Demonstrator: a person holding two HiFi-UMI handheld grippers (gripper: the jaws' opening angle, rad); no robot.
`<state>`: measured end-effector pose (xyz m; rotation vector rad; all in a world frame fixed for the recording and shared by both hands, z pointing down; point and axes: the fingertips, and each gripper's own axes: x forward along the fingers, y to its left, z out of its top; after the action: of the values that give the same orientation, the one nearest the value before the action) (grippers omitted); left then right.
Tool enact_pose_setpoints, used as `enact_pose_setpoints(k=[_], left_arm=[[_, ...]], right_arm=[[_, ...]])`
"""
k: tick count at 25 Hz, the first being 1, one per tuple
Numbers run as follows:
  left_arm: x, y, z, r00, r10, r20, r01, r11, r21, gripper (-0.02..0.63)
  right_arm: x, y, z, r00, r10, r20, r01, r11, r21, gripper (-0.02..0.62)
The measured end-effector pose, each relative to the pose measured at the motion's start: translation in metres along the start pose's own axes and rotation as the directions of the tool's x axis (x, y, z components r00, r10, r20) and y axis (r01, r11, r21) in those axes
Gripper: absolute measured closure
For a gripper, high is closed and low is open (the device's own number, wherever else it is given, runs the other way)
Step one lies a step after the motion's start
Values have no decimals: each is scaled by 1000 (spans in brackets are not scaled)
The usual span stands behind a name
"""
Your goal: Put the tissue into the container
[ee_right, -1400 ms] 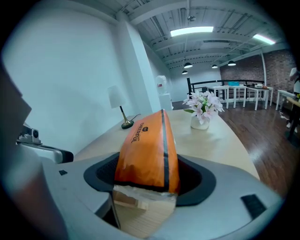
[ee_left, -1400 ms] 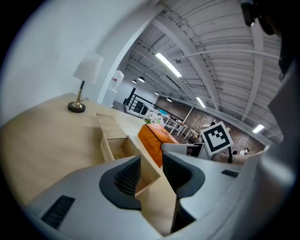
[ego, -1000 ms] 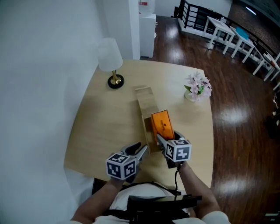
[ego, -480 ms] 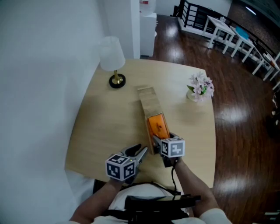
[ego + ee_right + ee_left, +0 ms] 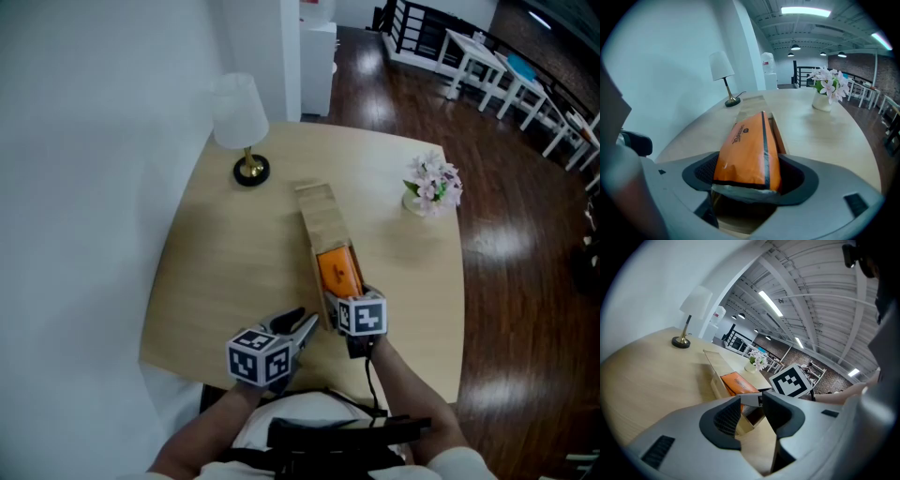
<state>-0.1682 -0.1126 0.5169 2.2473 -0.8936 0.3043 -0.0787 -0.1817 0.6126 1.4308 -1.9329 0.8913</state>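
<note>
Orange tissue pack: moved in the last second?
Yes. The orange tissue pack has come left and down, from sticking out past the right wall of the wooden container to lying between its walls.

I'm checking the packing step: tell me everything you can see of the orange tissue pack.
The tissue pack is a soft, glossy orange plastic packet with a dark stripe along one edge, dark print on top and a pale, crimped near end. It lies lengthwise, with its far end dipped into the long wood-coloured container and its near end raised. That near end sits between the jaws of the right tool, which are opening. Whether the pads press on it is unclear.
</note>
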Motion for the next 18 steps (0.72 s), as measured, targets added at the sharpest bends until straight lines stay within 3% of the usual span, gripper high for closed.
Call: enact_pose_setpoints(k=[9, 18], left_arm=[[4, 3, 1, 1000, 4, -6, -4, 1000, -8, 458], [7, -1, -1, 1000, -11, -18, 11, 1000, -8, 457]], right_arm=[[1, -1, 0, 1000, -6, -18, 6, 1000, -2, 209], [-6, 0, -3, 999, 43, -30, -41, 998, 57, 206]])
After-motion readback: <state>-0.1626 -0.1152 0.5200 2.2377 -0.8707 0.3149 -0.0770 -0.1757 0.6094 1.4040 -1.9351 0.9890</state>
